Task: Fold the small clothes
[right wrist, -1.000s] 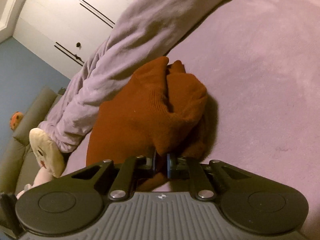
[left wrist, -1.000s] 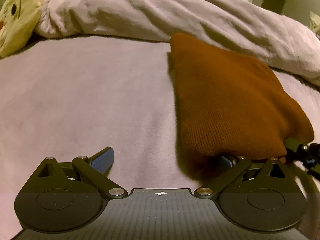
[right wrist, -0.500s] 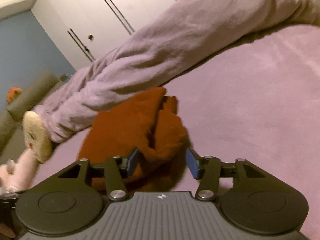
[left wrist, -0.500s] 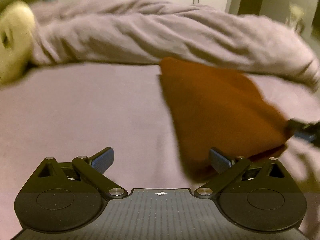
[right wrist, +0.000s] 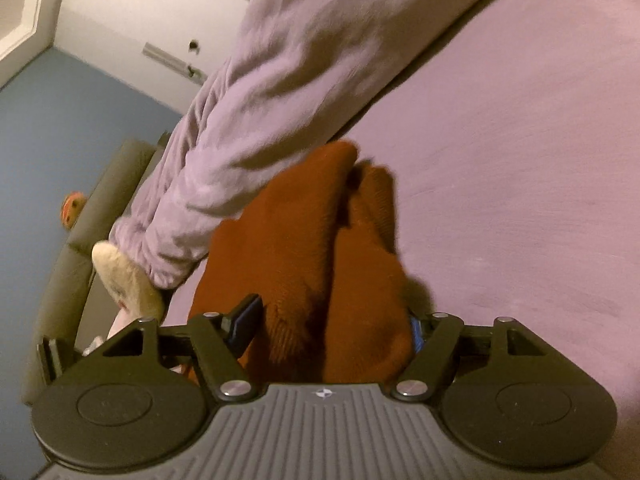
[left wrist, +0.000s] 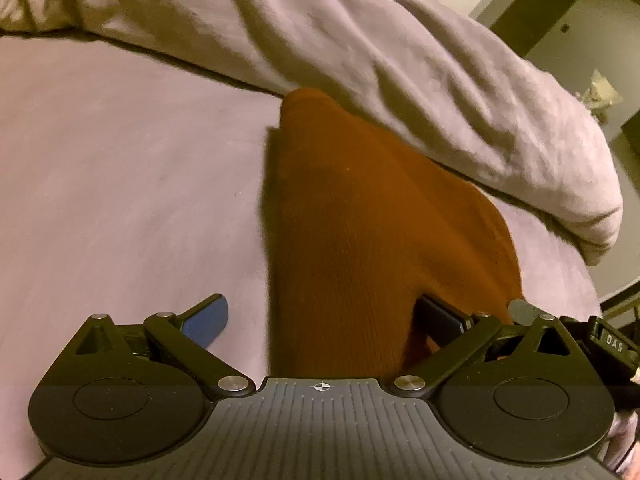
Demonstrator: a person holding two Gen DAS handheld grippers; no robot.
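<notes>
Rust-brown knit garment lies on the mauve bed sheet, its far edge against the rumpled lilac duvet that runs across the bed. In the right wrist view a cream plush toy sits at the duvet's end, beside a grey-green sofa below a blue wall; white wardrobe doors stand behind.

Left gripper: jaws wide apart, garment edge between them, pads not pressing it. Right gripper: jaws apart, bunched garment between them and hiding most of the right pad; contact there cannot be resolved.

Change from one second ago: the right jaws, then clamped on a garment fold, have just been opening. The left gripper's jaws were spread then as now.
</notes>
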